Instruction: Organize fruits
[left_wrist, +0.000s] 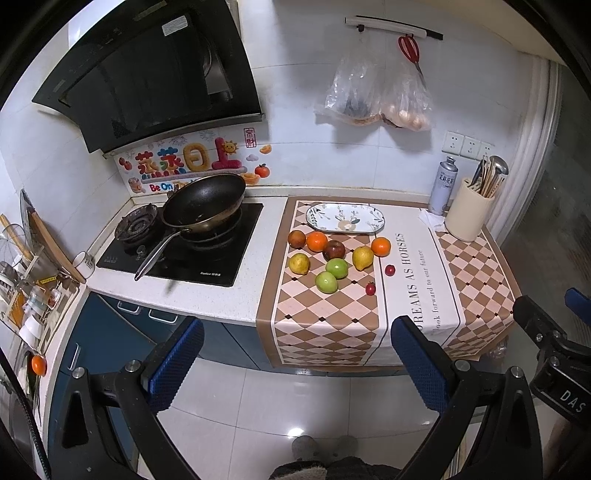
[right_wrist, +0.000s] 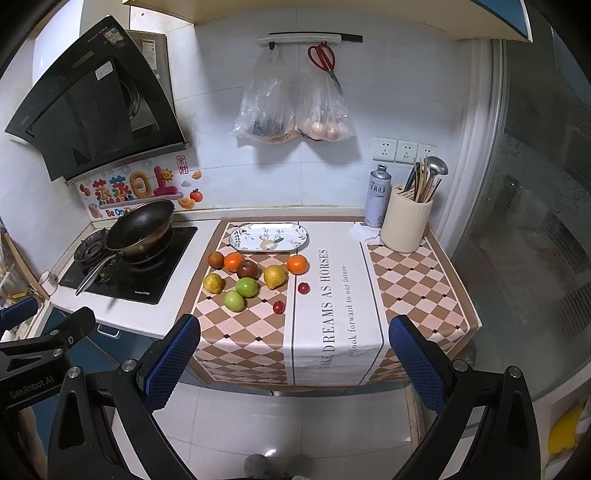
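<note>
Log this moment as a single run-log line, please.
left gripper open, empty | right gripper open, empty | fruits loose on cloth | plate empty

The left gripper (left_wrist: 295, 360) is held level with both fingers spread wide apart, and nothing is gripped between them. Blue ribbed pads (left_wrist: 175, 363) are seen on the inner faces of the black fingers (one pad on each side). The right gripper (right_wrist: 293, 358) is held in the same way, its fingers spread wide and nothing between its blue pads (right_wrist: 170, 360). The two are carried side by side at about the same height: part of the right gripper is caught at the right edge of the left wrist view, and part of the left gripper at the left edge of the right wrist view.
</note>
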